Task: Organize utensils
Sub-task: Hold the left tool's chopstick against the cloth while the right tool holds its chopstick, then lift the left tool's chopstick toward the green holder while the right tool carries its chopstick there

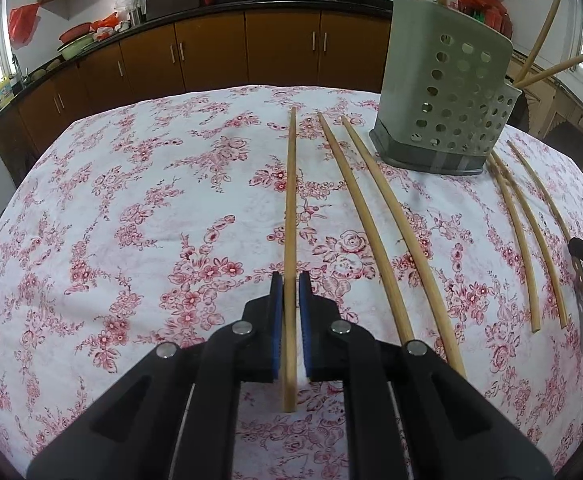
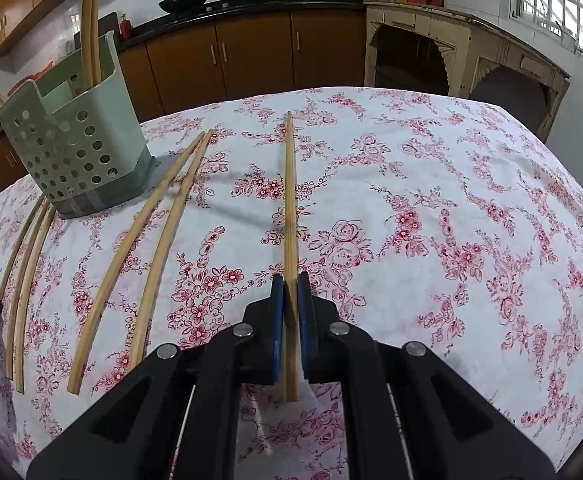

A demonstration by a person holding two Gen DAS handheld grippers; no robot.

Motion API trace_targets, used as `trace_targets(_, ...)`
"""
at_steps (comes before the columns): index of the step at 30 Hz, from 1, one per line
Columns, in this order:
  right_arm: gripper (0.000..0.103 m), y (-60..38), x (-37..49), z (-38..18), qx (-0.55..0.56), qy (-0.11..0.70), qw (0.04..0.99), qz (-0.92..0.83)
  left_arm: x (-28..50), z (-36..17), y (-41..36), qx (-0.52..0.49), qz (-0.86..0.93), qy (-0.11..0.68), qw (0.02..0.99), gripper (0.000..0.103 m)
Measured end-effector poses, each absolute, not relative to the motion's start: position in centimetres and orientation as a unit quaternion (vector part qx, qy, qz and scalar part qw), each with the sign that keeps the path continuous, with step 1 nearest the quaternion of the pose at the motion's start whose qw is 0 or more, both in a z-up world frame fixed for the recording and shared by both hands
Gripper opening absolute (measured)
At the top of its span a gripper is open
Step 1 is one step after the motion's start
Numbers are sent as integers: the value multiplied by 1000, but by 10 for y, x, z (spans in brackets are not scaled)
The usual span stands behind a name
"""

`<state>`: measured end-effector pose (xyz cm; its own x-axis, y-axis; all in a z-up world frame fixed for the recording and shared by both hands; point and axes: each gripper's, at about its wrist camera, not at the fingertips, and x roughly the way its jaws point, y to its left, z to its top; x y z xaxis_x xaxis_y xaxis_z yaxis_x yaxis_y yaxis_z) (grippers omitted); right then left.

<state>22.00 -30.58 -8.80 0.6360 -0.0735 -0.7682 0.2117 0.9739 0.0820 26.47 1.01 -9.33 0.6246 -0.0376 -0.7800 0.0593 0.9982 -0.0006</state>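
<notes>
Several wooden chopsticks lie on a floral tablecloth around a grey-green perforated holder (image 1: 447, 92), which also shows in the right wrist view (image 2: 79, 136) with chopsticks standing in it. My left gripper (image 1: 290, 280) straddles one chopstick (image 1: 290, 208) with narrow gaps beside its blue pads; the stick still lies on the cloth. My right gripper (image 2: 290, 280) is shut on a chopstick (image 2: 290, 200) that points away from me, its far tip near the cloth.
Two chopsticks (image 1: 375, 208) lie right of my left gripper and several more (image 1: 523, 216) beyond the holder. In the right wrist view two chopsticks (image 2: 143, 248) lie left of my gripper. Kitchen cabinets (image 1: 211, 52) stand behind the table.
</notes>
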Motion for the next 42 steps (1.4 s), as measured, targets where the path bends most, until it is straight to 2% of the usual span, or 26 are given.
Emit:
trace_targets(12, 8, -303, 211, -88, 78, 420, 901, -73, 250, -94, 7, 25, -32, 431, 901, 11)
trace_targets(16, 8, -303, 208, -87, 76, 418, 903, -69, 245, -94, 6, 34, -37, 431, 901, 8)
trace_targets(23, 8, -305, 186, -63, 81, 379, 920, -64, 231, -85, 14, 47, -49, 436, 897, 8)
trace_targets(29, 8, -315, 175, -35, 91, 337, 935, -69, 222, -56, 19, 54, -58, 407, 910, 8)
trace_targets(42, 8, -314, 161, 30, 82, 237, 966, -59, 209, 32, 27, 32, -78, 294, 952, 8)
